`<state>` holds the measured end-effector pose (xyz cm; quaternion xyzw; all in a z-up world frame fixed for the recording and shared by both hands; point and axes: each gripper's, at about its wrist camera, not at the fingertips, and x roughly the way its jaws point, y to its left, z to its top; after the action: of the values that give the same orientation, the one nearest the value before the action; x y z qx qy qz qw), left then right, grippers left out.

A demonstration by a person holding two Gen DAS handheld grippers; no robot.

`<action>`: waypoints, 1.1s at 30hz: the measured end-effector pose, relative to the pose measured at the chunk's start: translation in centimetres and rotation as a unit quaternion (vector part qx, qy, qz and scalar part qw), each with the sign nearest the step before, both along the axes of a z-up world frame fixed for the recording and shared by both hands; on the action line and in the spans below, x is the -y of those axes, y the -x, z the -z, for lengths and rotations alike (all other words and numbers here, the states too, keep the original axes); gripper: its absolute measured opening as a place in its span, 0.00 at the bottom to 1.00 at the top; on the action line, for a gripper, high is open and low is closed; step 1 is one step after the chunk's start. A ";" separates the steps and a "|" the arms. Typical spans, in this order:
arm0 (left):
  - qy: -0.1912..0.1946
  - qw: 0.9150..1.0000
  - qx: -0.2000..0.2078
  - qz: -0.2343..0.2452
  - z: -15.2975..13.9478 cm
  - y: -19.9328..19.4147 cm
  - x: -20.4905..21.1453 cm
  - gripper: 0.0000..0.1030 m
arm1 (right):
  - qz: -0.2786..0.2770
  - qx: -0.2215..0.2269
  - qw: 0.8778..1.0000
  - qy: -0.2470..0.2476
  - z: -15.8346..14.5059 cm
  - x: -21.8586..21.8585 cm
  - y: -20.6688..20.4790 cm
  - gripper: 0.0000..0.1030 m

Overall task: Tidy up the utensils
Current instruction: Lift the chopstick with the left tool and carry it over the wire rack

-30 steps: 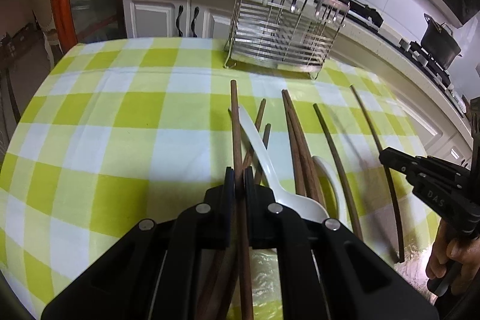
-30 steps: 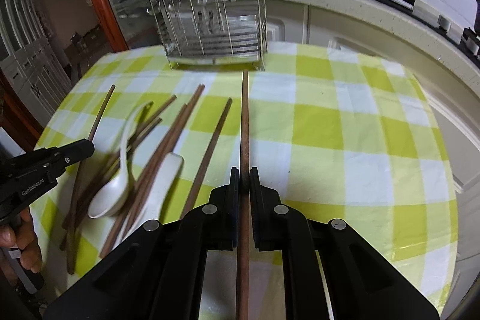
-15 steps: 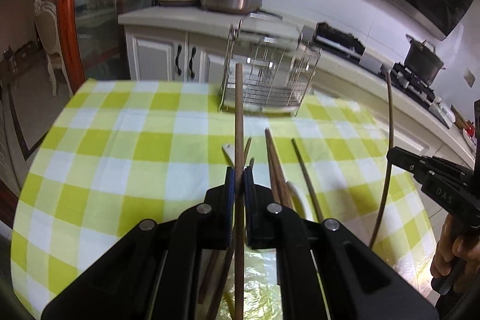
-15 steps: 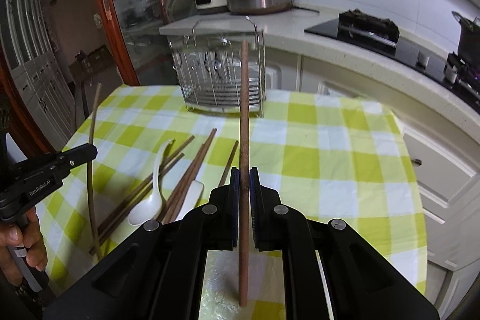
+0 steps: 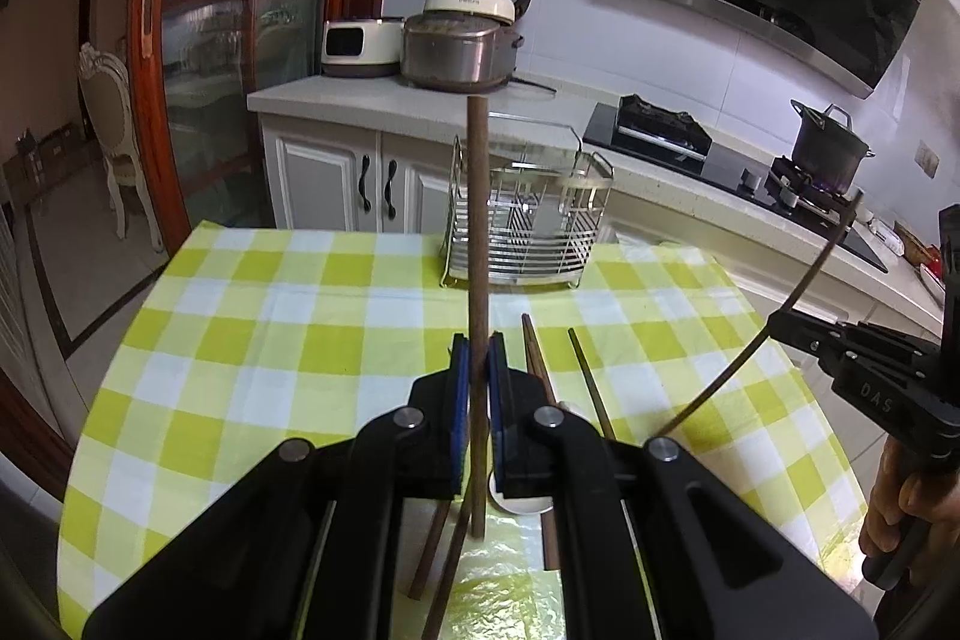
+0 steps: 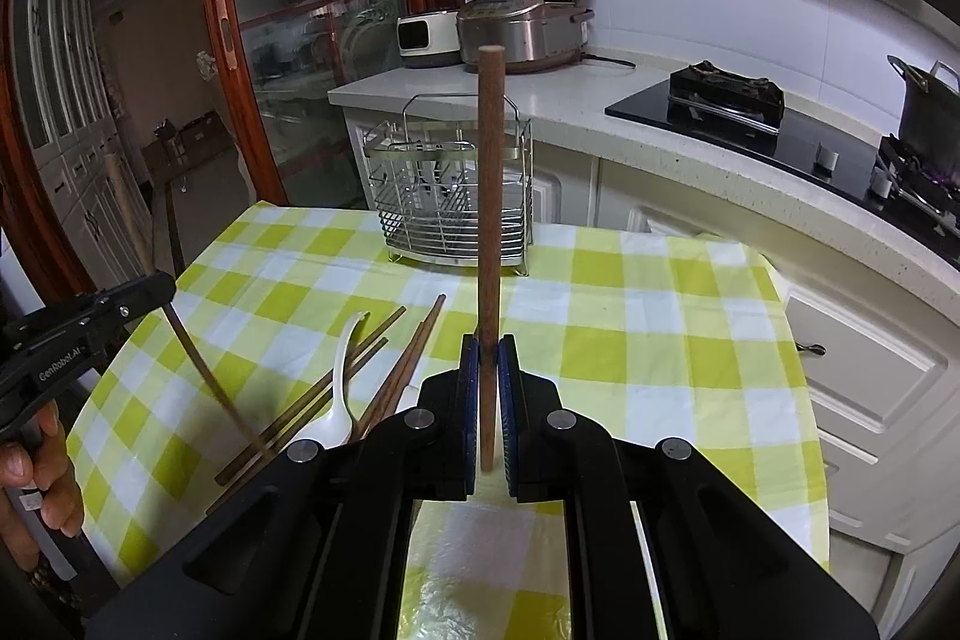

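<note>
1. Table [image 5: 252,340], yellow-green and white check cloth, in front of white kitchen counter [image 6: 600,100].
2. Rice cooker [image 5: 459,52] and small white appliance [image 5: 360,46] on counter behind table; dark pot [image 5: 828,148] on stove at right.
3. Wire utensil rack [image 6: 456,196] upright at far table edge, compartments look empty from here.
4. Left gripper [image 5: 478,358]: jaws pressed on brown chopstick [image 5: 478,220], stick upright, clear of table, top end in line with rack in left wrist view.
5. Right gripper [image 6: 488,364]: jaws clamped on second brown chopstick [image 6: 489,196], also upright and off table, overlapping rack in right wrist view.
6. Loose chopsticks [image 6: 336,388] lying fanned on cloth between the two grippers, some crossing.
7. White spoon [image 6: 336,400] lying among them, bowl toward near edge, handle toward rack; touching at least one stick.
8. Second white spoon partly hidden behind right gripper body, shape unclear.
</note>
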<state>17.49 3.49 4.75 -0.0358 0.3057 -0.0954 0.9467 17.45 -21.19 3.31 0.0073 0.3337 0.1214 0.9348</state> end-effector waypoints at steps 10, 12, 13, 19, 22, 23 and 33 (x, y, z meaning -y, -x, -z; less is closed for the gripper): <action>-0.007 1.000 0.013 -0.003 -1.4 -0.4 -0.3 0.06 | 0.002 0.014 1.000 -0.001 -1.3 -0.3 -0.4 0.09; -0.006 1.000 0.019 -0.004 -2.0 -0.8 -0.4 0.06 | 0.004 0.018 1.000 -0.002 -1.8 -0.4 -0.8 0.10; -0.007 1.000 0.023 -0.004 -2.2 -1.0 -0.5 0.06 | 0.006 0.021 1.000 -0.003 -2.2 -0.5 -1.2 0.10; 0.002 0.999 0.049 -0.002 -4.7 -3.3 -0.6 0.06 | 0.022 0.055 0.998 -0.002 -5.3 -1.0 -3.3 0.10; 0.014 0.997 0.073 0.006 -6.6 -4.5 -0.4 0.06 | 0.034 0.078 0.996 -0.007 -7.3 -1.3 -4.6 0.10; 0.013 0.997 0.082 0.006 -7.2 -4.8 -0.2 0.06 | 0.035 0.084 0.996 -0.009 -7.9 -1.4 -5.0 0.10; 0.005 0.988 0.157 0.003 -13.0 -9.6 2.0 0.06 | 0.054 0.148 0.987 -0.015 -14.1 -2.9 -9.8 0.10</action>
<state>27.14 1.52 17.78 -0.0243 0.1532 -0.1037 0.9824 27.29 -18.27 17.41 0.0213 0.1891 0.0759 0.9788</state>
